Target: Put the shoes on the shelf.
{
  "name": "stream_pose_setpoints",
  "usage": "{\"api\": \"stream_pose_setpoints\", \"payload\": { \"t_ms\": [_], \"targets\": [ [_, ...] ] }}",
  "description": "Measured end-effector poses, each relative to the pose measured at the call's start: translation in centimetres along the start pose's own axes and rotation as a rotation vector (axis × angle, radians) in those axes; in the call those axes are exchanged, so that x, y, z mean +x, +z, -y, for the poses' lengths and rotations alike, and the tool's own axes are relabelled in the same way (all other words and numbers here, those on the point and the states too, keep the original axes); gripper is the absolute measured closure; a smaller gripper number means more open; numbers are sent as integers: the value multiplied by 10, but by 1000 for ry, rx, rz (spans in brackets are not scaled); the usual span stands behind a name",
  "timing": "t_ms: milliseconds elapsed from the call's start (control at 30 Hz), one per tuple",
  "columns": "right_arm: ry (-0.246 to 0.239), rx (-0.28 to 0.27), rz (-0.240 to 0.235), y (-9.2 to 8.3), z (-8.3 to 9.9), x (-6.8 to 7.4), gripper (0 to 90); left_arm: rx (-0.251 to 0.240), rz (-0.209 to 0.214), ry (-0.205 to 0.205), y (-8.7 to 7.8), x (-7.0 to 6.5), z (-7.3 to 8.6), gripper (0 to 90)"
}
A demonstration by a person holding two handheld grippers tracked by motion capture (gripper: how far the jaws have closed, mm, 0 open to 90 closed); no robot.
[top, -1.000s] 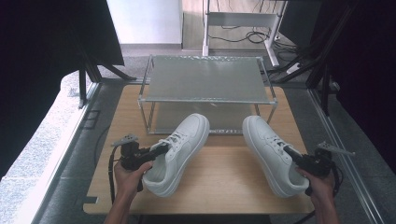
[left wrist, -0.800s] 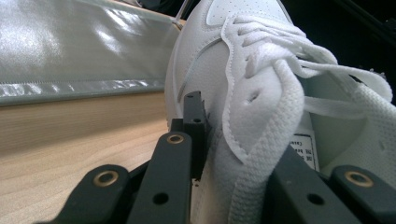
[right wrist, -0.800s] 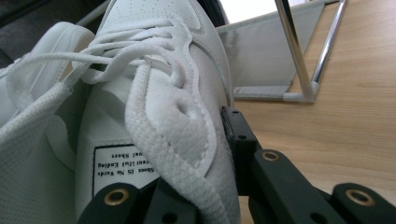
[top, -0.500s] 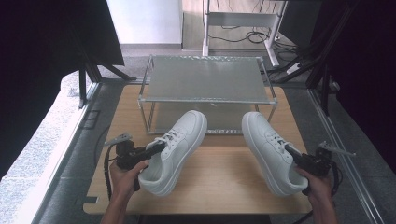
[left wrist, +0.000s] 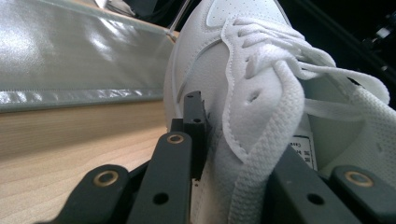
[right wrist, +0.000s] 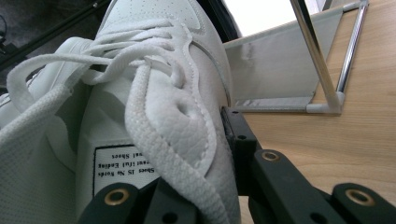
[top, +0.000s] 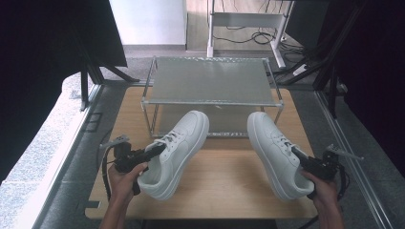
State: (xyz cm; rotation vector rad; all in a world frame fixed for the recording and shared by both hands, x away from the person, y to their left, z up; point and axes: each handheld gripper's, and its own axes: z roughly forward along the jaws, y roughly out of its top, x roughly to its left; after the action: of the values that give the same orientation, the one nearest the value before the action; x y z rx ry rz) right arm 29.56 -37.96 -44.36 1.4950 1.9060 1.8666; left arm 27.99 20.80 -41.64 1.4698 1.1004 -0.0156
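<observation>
Since the earlier frame the left shoe (top: 175, 151) had swung slightly, left gripper (top: 154, 151) and right gripper (top: 300, 158) each clamped on a shoe's collar, right shoe (top: 275, 151) alike, both on the worktop (top: 229, 179) before the rack (top: 210, 81), unshelved.

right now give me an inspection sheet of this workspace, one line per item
surface: wooden table, bare between the shoes
job's things: left white shoe and right white shoe, toes pointing at the metal rack
clutter: nothing seen
grippers: left gripper shut on the left white shoe's side wall; right gripper shut on the right white shoe's side wall
cables: one trails from each gripper; more on the floor behind the table
surroundings: dark stands on both sides
</observation>
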Motion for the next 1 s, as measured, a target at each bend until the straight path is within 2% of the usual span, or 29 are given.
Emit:
{"api": "stream_pose_setpoints", "payload": {
  "t_ms": [267, 433, 633, 1000],
  "targets": [
    [0, -25, -12, 1, -5, 6, 845, -51, 10, -12, -9, -1, -8, 820],
    [20, -55, -28, 4, -9, 10, 846, -88, 4, -8, -14, -4, -18, 820],
    [-13, -67, -30, 4, -21, 19, 846, -122, 27, -10, -14, -7, -32, 820],
    [-36, -103, -33, 5, -48, 29, 846, -134, 31, 12, -8, -13, -58, 820]
  ]
}}
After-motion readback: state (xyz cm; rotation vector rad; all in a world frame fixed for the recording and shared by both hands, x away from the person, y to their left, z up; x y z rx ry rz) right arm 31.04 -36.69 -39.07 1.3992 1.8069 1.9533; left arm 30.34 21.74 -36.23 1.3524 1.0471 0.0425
